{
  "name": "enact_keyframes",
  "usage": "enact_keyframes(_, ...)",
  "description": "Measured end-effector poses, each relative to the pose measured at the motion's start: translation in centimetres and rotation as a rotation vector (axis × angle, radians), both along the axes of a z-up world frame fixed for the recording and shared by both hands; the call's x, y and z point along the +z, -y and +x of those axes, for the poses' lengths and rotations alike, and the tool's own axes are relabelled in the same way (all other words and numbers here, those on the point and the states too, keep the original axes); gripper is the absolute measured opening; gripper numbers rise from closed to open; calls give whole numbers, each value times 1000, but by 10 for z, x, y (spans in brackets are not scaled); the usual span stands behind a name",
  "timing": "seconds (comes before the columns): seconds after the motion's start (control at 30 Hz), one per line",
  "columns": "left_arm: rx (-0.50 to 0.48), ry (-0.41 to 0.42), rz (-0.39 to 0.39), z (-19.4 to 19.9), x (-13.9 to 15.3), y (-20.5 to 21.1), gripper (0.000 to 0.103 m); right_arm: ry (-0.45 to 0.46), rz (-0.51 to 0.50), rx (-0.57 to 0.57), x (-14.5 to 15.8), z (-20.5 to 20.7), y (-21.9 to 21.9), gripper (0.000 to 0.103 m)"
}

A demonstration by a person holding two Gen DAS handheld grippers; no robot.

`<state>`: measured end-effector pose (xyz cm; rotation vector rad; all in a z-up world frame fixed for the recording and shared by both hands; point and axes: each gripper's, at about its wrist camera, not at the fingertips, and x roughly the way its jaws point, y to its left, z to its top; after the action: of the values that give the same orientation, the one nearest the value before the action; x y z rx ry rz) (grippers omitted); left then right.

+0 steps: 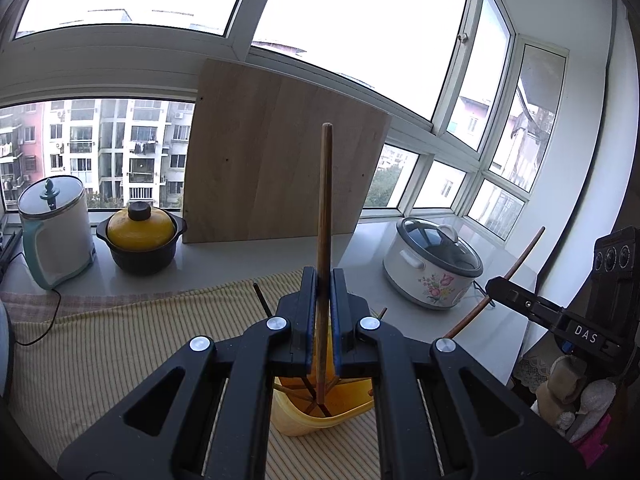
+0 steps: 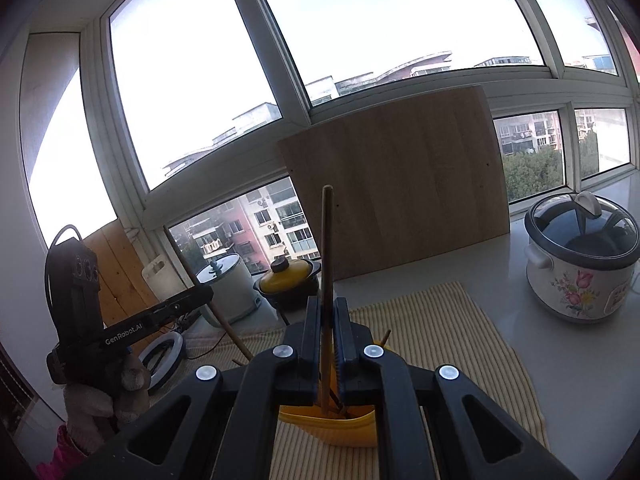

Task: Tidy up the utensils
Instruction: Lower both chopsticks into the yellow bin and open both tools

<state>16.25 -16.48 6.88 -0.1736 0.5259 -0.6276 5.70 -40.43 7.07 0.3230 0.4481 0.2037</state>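
Observation:
My left gripper [image 1: 324, 280] is shut on a brown wooden chopstick [image 1: 325, 200] that stands upright, its lower end inside a yellow utensil holder [image 1: 320, 416] below the jaws. My right gripper [image 2: 327, 308] is shut on another brown chopstick [image 2: 327, 248], also upright with its lower end in the same yellow holder [image 2: 340, 428]. Several other chopsticks lean inside the holder. The right gripper [image 1: 500, 286] with its chopstick [image 1: 520, 260] shows at the right of the left wrist view; the left gripper [image 2: 200, 294] shows at the left of the right wrist view.
A yellow striped cloth [image 1: 140, 340] covers the counter under the holder. A wooden board [image 1: 280, 160] leans on the window. A floral rice cooker [image 1: 432, 268], a yellow-lidded black pot [image 1: 140, 240] and a white kettle [image 1: 56, 232] stand along the sill.

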Motion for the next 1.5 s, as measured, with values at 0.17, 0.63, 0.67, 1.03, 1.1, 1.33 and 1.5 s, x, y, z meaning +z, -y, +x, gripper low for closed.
enact_keyframes(0.17,33,0,35,13,-11,10,4,-9,-54,-14,-6,9,-8,3)
enact_keyframes(0.63,40,-29,52,20,-29,11,4,-74,-68,4,-30,22,-15,3)
enact_keyframes(0.67,37,-30,53,20,-30,12,4,-78,-69,6,-31,22,-16,3)
enact_keyframes(1.03,9,-23,76,9,-28,14,4,-118,-84,8,-42,25,-21,8)
enact_keyframes(1.1,1,-24,81,7,-28,14,4,-123,-89,3,-42,25,-21,9)
enact_keyframes(1.33,-5,-4,68,-5,-23,7,28,-101,-105,-4,-38,16,-27,33)
enact_keyframes(1.5,-8,7,63,-12,-18,-4,28,-85,-103,-1,-35,10,-33,42)
